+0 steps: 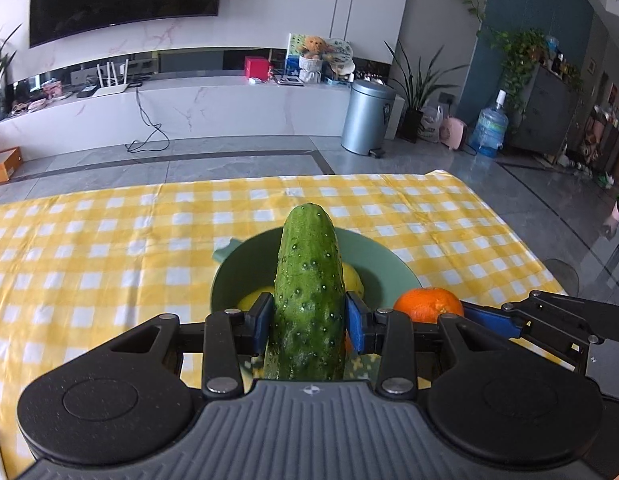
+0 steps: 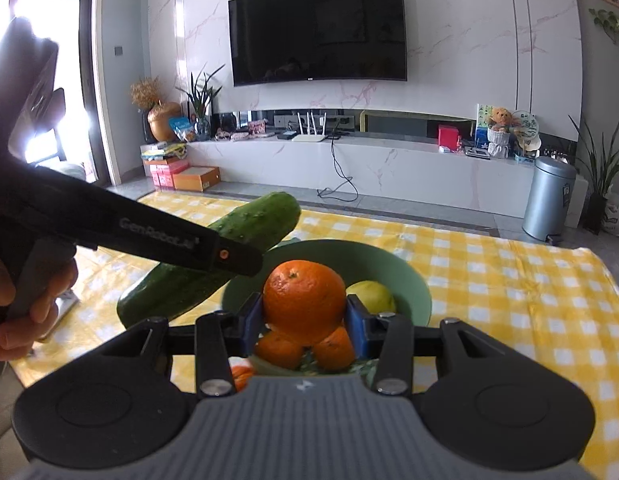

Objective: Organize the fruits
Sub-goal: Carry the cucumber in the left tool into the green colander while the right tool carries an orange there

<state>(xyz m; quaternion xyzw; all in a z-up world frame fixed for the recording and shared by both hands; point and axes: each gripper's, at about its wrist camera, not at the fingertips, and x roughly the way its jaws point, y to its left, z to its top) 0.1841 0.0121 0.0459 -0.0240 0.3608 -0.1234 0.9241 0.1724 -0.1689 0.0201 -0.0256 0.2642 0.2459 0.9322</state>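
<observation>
My left gripper [image 1: 307, 316] is shut on a green cucumber [image 1: 309, 292], which points forward over a pale green bowl [image 1: 385, 258]. A yellow lemon [image 1: 351, 276] lies in that bowl, half hidden by the cucumber. My right gripper [image 2: 305, 314] is shut on an orange [image 2: 303, 300], held above the near rim of the green bowl [image 2: 413, 284], where the lemon [image 2: 371, 296] rests. Two more oranges [image 2: 279, 350] sit below the held one. In the right wrist view the cucumber [image 2: 229, 248] and the left gripper's black finger [image 2: 169, 240] cross at the left, with a hand [image 2: 13, 304] behind.
A yellow-and-white checked cloth [image 1: 109, 248] covers the table, whose far edge and right corner [image 1: 449, 176] drop to a grey tiled floor. Beyond stand a white TV bench [image 2: 389, 168], a metal bin [image 2: 549, 196] and potted plants.
</observation>
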